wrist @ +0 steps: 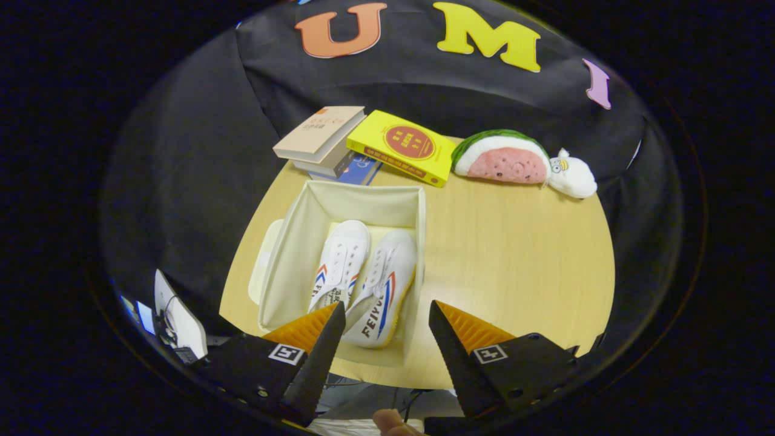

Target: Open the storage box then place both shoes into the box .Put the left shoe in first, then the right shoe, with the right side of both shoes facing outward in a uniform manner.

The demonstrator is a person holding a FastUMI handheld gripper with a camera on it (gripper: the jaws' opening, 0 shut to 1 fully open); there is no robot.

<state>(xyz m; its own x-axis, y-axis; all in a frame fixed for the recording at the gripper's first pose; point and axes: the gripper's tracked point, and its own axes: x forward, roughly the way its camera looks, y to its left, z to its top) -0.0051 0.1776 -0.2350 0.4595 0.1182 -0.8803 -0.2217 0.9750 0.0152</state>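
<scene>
Claw (387, 315) released above box (290, 242) near rim; 2 shoes (363, 278) inside; bare tabletop (514, 254) beside.

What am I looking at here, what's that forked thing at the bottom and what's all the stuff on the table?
This is a hand-held gripper with two fingers, carried by a person; a fingertip of the hand peeks in below it. The camera rides on the gripper and looks forward along its fingers. They are spread open and hold nothing. Just beyond them, on a round wooden table, sits an open fabric storage box with two white shoes lying side by side inside: one and the other. Past the box are a stack of books, a yellow book, a watermelon plush and a small white plush toy.
</scene>
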